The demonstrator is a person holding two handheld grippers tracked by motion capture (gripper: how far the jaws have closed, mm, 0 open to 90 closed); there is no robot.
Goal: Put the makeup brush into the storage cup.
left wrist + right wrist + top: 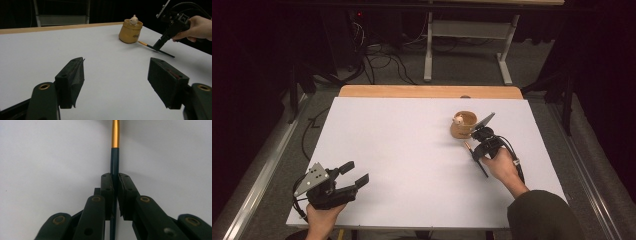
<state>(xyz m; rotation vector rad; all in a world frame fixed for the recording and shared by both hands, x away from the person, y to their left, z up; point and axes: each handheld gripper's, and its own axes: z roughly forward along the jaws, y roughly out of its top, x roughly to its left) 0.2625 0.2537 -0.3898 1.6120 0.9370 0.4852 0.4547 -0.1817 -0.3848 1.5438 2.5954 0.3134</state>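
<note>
pen pinched between right gripper fingers

High view looks down on the table (both gripper views skim it close, the right nearest).

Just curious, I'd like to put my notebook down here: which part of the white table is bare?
Most of the table is bare: the whole middle, from the left gripper to the far wooden edge. The crowded spot is far right, where the cup stands and the right gripper clamps a brush lying by it.
</note>
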